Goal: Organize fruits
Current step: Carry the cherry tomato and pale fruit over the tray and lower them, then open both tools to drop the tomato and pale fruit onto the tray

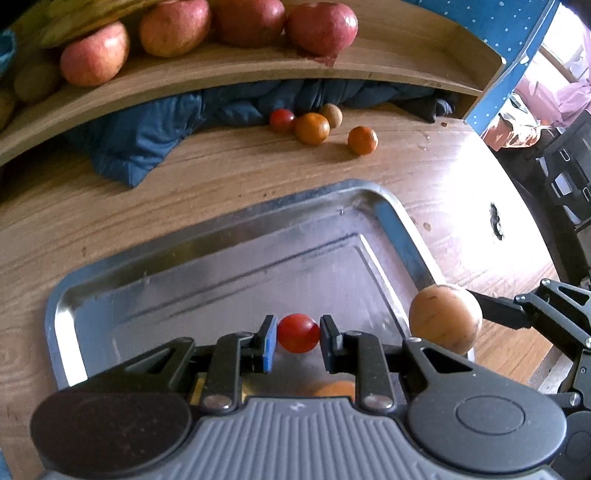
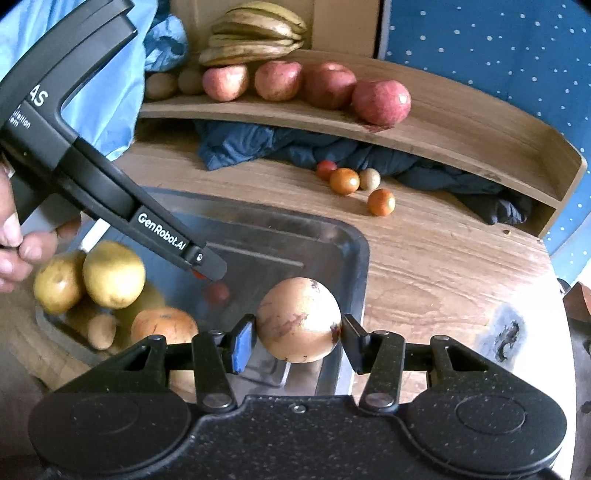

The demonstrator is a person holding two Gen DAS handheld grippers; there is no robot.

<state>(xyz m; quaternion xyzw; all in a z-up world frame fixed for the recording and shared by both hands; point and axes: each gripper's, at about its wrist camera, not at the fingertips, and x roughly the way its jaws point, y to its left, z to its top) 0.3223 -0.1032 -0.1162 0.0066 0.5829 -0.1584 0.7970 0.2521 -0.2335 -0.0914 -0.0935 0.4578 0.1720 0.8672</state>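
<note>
I saw a small red cherry tomato point(image 1: 298, 333) over my steel tray point(image 1: 229, 254), a round tan fruit point(image 2: 298, 319) at its right rim.

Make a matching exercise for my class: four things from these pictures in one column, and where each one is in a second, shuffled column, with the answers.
Things
1. cherry tomato
2. tan round fruit
3. bananas
4. yellow pears

Places
A. on the wooden shelf, behind the apples
B. between the fingers of the right hand-held gripper
C. lying in the metal tray
D. between the fingers of the left hand-held gripper

Pairs: 1-D, 2-B, 3-A, 4-C
</note>
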